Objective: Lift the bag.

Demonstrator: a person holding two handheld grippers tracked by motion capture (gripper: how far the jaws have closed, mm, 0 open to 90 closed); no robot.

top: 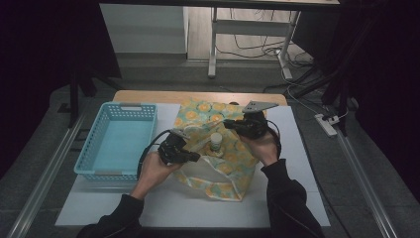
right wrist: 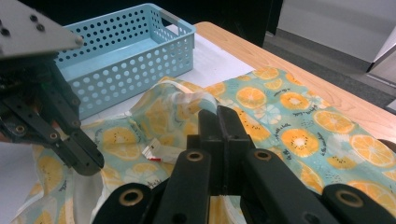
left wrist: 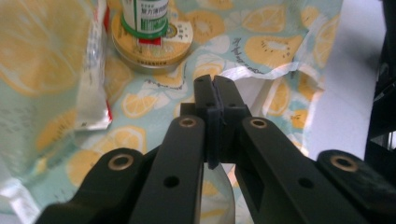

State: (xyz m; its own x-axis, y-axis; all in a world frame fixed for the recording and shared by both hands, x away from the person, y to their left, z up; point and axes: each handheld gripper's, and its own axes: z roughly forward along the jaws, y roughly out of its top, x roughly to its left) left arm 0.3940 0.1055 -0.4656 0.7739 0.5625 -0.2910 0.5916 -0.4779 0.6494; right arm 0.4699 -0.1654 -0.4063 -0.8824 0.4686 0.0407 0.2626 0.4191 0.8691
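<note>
Citrus-print plastic bag (top: pixel 225 148) spread on white table mat (top: pixel 173 208), just right of light-blue perforated basket (top: pixel 119 141). Bag mouth held apart from two sides.

Left gripper (top: pixel 190 154) at 9 o'clock of bag, jaws clenched on a fold of bag film; in left gripper view (left wrist: pixel 215 95), jaw tips pressed together on the pale bag rim.

Right gripper (top: pixel 229 124) at 1 o'clock of bag, grey plate (top: pixel 259 106) on top; in right gripper view (right wrist: pixel 218 122), jaws closed on bag edge, other gripper at 9 o'clock.

Green-labelled white bottle (left wrist: pixel 144 18) standing upright on round gold tin (left wrist: pixel 152 44), inside bag opening, at 11 o'clock in left gripper view. Red-and-white sachet (left wrist: pixel 93 84) just beside tin, at 9 o'clock of it.
</note>
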